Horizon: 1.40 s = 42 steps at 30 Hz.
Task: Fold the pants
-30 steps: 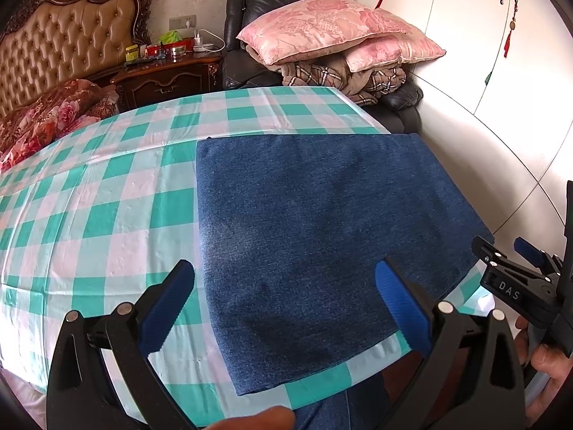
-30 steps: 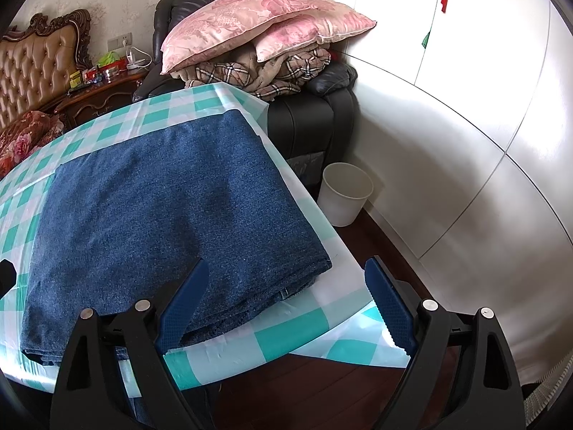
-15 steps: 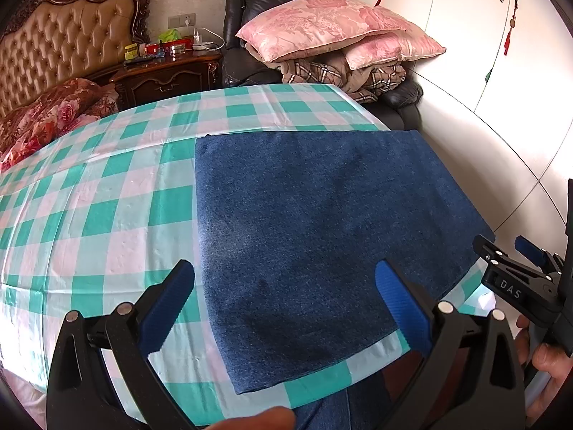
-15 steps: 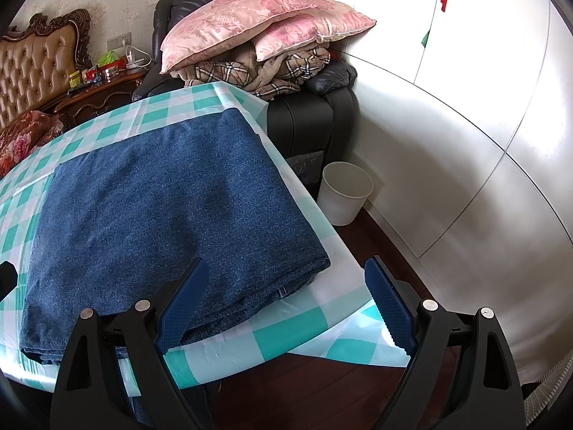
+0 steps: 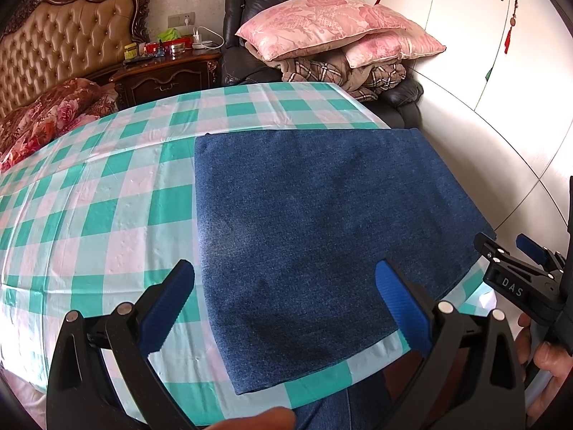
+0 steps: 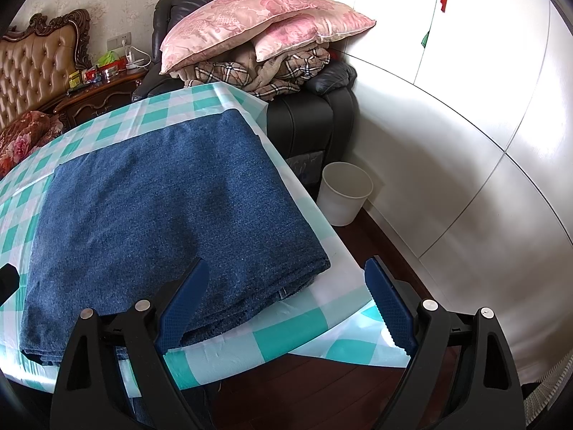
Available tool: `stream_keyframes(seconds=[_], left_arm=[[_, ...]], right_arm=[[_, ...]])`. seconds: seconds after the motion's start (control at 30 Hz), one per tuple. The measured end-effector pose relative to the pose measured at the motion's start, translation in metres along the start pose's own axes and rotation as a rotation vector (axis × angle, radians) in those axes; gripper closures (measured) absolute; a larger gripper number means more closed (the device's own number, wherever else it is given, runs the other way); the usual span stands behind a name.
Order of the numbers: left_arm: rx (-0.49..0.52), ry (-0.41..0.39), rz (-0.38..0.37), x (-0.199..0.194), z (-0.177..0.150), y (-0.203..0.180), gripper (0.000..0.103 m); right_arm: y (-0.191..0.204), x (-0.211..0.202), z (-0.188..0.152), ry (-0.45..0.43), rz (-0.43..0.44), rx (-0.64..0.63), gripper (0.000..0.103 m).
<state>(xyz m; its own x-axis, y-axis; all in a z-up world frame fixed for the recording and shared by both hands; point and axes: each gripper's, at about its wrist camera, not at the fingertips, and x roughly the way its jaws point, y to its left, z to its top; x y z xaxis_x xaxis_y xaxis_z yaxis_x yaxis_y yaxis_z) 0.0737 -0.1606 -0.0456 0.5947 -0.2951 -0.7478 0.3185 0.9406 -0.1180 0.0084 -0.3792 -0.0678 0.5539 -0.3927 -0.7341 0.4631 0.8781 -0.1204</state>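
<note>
Both sets of tongs gape wide and empty: the left gripper [image 5: 284,301] hangs over the near edge of the folded pants [image 5: 322,222], while the right gripper [image 6: 286,301] straddles their near corner [image 6: 315,265], which lies at about 12 o'clock from it. The denim lies as a flat layered rectangle on the checked tablecloth [image 5: 107,197], right of centre, its right edge close along the table's side. With nothing gripped, the fold looks finished or one tuck short.
</note>
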Motion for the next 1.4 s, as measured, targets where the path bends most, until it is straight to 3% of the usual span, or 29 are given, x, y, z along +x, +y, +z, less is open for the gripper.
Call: stream_keyframes(seconds=[0.33,0.57,0.73,0.97,1.4], left_arm=[[-0.002,-0.02,0.044,0.003,0.005,0.001,0.002],[-0.028,-0.084,0.017,-0.019,0.014,0.003,0.002],[0.019,-0.102,-0.009,-0.029,0.012,-0.008,0.002],[0.073,-0.119,0.059,-0.037,0.009,-0.019,0.002],[-0.001,-0.115,0.056,-0.038,0.004,-0.001,0.002]], right_arm=[[0.018,-0.012,0.007,-0.023,-0.039,-0.052,0.018],[0.031,-0.023,0.006,-0.034,-0.02,-0.076,0.018],[0.03,-0.028,0.005,-0.039,-0.015,-0.074,0.018],[0.029,-0.033,0.004,-0.046,-0.012,-0.072,0.018],[0.043,-0.034,0.002,-0.038,0.006,-0.098,0.018]])
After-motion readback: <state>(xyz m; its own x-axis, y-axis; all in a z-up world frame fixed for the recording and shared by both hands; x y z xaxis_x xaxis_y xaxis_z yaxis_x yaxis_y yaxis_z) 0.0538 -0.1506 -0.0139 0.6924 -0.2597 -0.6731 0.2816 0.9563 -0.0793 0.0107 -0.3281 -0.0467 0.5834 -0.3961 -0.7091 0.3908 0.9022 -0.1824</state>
